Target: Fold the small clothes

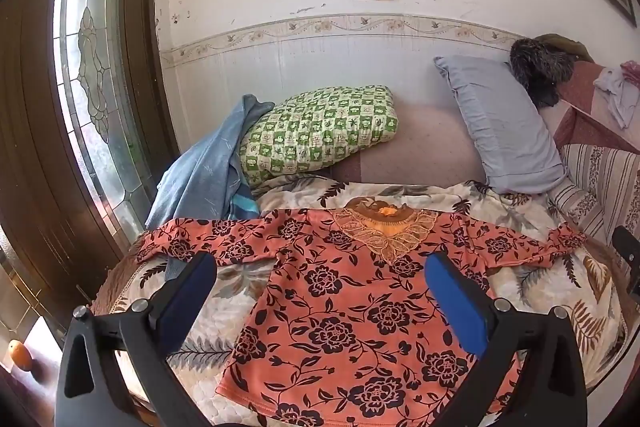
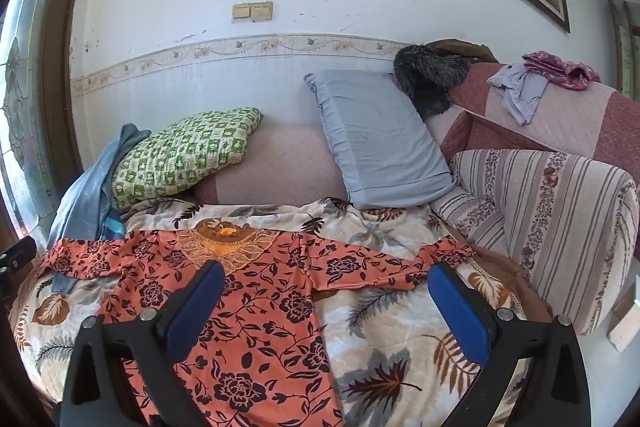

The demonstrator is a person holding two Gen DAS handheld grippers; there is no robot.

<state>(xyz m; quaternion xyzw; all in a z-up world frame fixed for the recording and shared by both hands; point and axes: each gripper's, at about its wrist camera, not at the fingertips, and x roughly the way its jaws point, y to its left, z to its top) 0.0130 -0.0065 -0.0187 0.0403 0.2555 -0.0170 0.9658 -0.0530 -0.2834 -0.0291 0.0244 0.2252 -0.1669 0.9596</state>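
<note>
An orange blouse with black flowers (image 1: 340, 307) lies flat on the leaf-print bedspread (image 1: 224, 311), sleeves spread to both sides, lace collar toward the wall. My left gripper (image 1: 320, 267) hovers open above its body, blue pads wide apart, nothing between them. In the right wrist view the same blouse (image 2: 248, 307) lies left of centre, its right sleeve reaching across. My right gripper (image 2: 326, 277) hangs open over that sleeve and the bedspread (image 2: 400, 347), holding nothing. A bit of the other gripper shows at each view's edge.
A green checked cushion (image 1: 320, 131), a grey pillow (image 1: 504, 123) and a blue garment (image 1: 200, 171) lie at the back against the wall. A striped sofa arm (image 2: 552, 219) with loose clothes (image 2: 520, 87) stands on the right. A glass-panelled door (image 1: 92, 67) is on the left.
</note>
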